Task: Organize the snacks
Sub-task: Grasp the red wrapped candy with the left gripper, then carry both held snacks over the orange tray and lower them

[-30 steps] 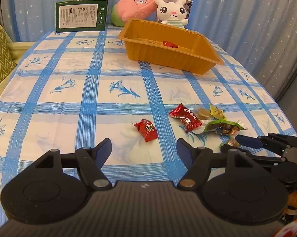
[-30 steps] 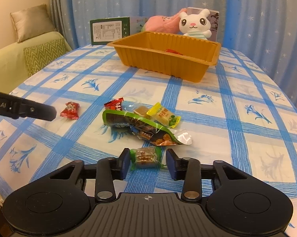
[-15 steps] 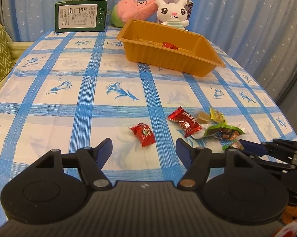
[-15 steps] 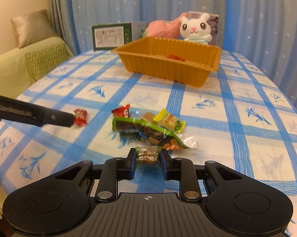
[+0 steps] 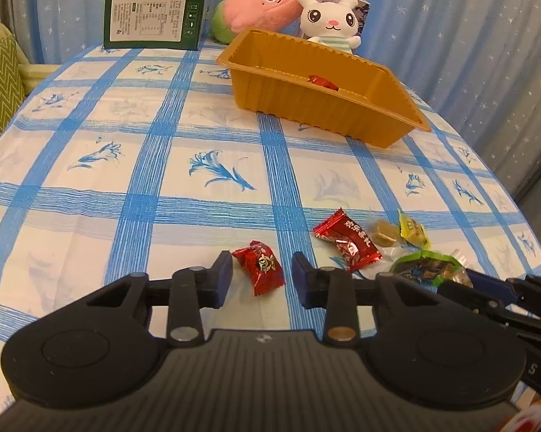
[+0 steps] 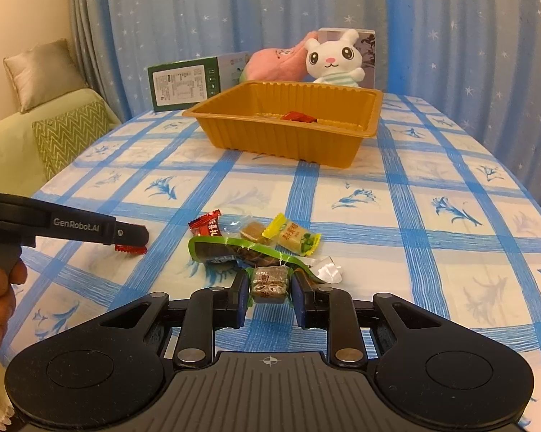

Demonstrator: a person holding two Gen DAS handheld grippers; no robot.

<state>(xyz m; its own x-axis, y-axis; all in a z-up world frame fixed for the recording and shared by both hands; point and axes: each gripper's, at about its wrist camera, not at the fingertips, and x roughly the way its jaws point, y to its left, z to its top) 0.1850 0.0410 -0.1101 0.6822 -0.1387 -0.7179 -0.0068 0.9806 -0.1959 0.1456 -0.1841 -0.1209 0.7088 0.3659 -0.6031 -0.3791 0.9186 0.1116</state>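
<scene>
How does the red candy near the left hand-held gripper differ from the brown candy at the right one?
The red candy has an opaque red wrapper; the brown candy shows through a clear, green-ended wrapper. The red candy lies free between the open left hand-held gripper; the right hand-held gripper clamps the brown one. Both are small wrapped snacks.

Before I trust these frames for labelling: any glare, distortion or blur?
Left wrist view: fisheye bends the table edges; glare on the red candy. Right wrist view: dark vignette corners, curtains bowed, the brown candy looks slightly soft.
</scene>
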